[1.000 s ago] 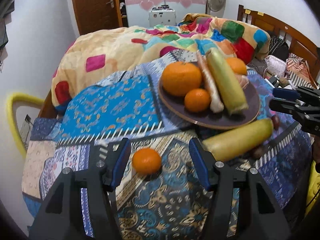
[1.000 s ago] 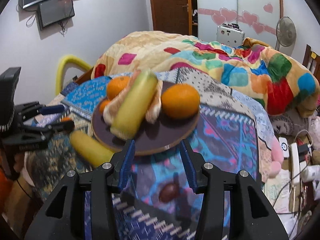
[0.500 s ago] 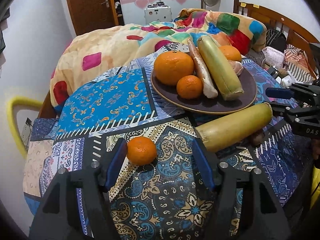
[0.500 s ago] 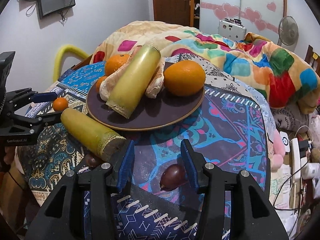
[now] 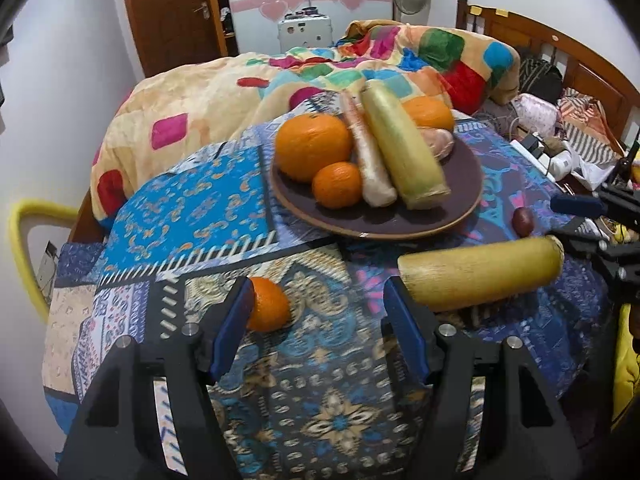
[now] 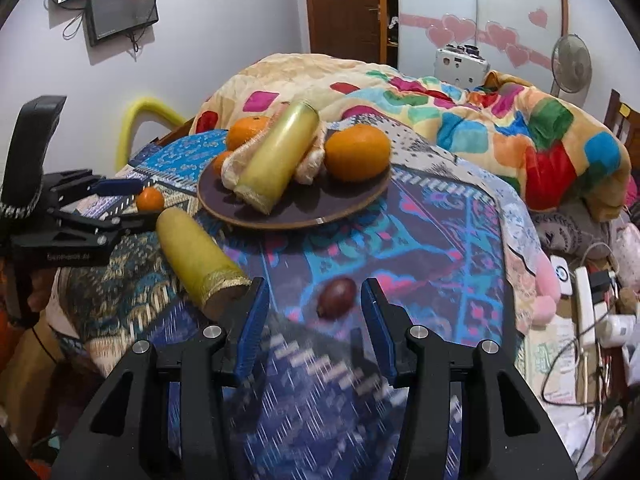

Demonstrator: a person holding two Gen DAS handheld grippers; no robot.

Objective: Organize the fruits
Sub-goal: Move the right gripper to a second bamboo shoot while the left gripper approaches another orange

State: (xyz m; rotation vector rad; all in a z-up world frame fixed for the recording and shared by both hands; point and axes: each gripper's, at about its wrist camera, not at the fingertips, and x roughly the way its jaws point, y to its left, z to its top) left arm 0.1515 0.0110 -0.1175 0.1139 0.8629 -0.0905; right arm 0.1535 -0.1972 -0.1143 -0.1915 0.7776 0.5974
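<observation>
Closing on loose fruit from both sides. Left claw (image 5: 318, 320) is spread wide and empty at the bottom of the left wrist view; the small loose orange (image 5: 267, 305) sits against the tip of its left finger (image 5: 234, 326), off-centre in the gap. Risk: shutting from here likely nudges the orange sideways, and it rolls on the patterned cloth (image 5: 320, 380) toward the lower left edge of the table.

The yellow cylinder fruit (image 5: 480, 274) lies just right of the same claw, close to its right finger. Any sweep right could bump it; it is round and could roll.

Right claw (image 6: 314, 316) is also spread and empty, low centre in the right wrist view, with the dark brown fruit (image 6: 337, 297) lying between the fingertips, slightly ahead. Small and smooth, so a shallow pinch may squirt it out forward.

Plate (image 5: 460, 208) in the upper centre is already piled: big orange (image 5: 312, 146), small orange (image 5: 337, 185), long pieces stacked. Adding more risks a slide off the rim; the cloth underneath looks uneven, the plate looks tilted.

The claws work near each other at the cylinder's ends; collision is possible.
</observation>
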